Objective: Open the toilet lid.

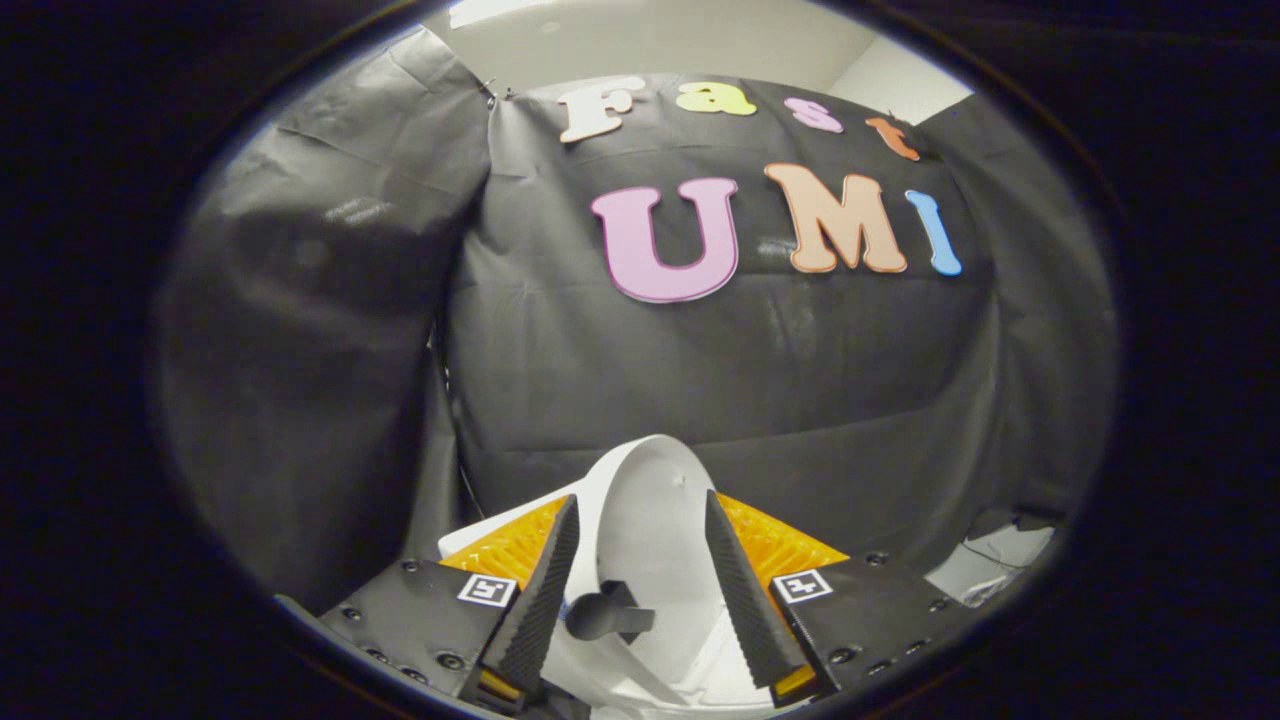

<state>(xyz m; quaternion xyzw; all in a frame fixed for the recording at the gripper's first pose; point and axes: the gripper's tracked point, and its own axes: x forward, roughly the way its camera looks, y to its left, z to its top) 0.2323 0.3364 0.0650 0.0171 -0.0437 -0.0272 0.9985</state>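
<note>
toilet lid (650, 520) — raised, its white edge standing between the gripper (640, 515) fingers, curved rim rising just past the tips | gripper — fingers apart either side of lid; contact unclear | axis — lid runs up and away from gripper, likely to tip further back | beyond — black cloth wall (720, 370)

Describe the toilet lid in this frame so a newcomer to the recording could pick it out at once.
Start at the black cloth wall and drop to the gripper in front of it. The toilet lid is the raised, curved white shell standing between the open fingers, rising past their tips. It is the one smooth, rounded white shape against the dark cloth.
</note>
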